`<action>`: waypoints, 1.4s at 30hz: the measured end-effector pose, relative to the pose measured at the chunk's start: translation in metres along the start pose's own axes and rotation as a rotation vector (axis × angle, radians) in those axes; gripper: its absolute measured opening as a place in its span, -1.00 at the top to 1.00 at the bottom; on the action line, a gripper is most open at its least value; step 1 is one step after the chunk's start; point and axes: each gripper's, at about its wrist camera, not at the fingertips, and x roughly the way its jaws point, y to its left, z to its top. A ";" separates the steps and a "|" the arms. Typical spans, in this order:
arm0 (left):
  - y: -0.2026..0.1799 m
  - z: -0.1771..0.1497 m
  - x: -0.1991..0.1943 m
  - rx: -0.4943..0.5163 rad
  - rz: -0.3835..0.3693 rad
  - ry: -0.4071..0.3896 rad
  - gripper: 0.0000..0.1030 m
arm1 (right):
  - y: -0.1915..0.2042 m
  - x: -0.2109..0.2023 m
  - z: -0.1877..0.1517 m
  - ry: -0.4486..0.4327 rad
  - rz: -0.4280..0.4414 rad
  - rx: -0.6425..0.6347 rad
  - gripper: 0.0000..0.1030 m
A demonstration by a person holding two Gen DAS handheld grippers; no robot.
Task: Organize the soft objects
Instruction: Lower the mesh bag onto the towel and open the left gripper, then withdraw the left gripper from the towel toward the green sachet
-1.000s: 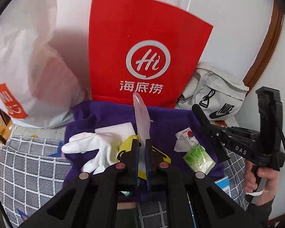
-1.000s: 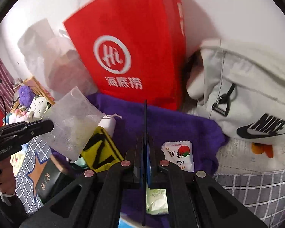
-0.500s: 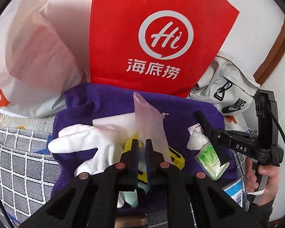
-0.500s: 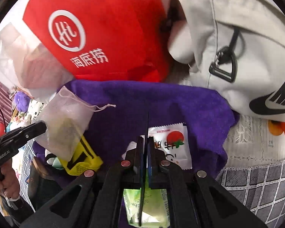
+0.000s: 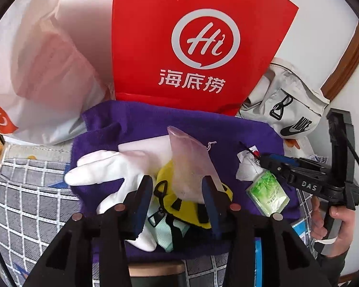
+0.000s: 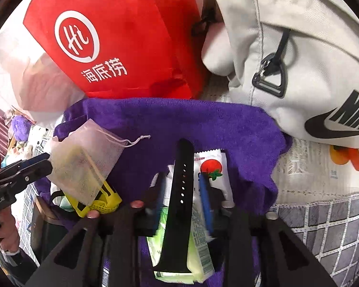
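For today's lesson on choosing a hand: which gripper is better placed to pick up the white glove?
Left. The white glove lies beside the left gripper; the right gripper hangs over the packets farther off. Both grippers' jaws have just been opening, around a mesh pouch and a black strap.

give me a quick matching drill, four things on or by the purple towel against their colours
Things:
1. glove
2. watch strap
3. paper bag
4. sling bag

Colours:
A. black
B. red with a white logo
C. white
D. pale grey with a black swoosh

Pairs: 1-C, 2-A, 3-B, 4-D
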 end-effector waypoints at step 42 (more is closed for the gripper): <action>0.070 -0.217 -0.120 -0.249 0.043 -0.008 0.11 | 0.188 -0.086 -0.274 0.045 0.107 -0.465 -0.29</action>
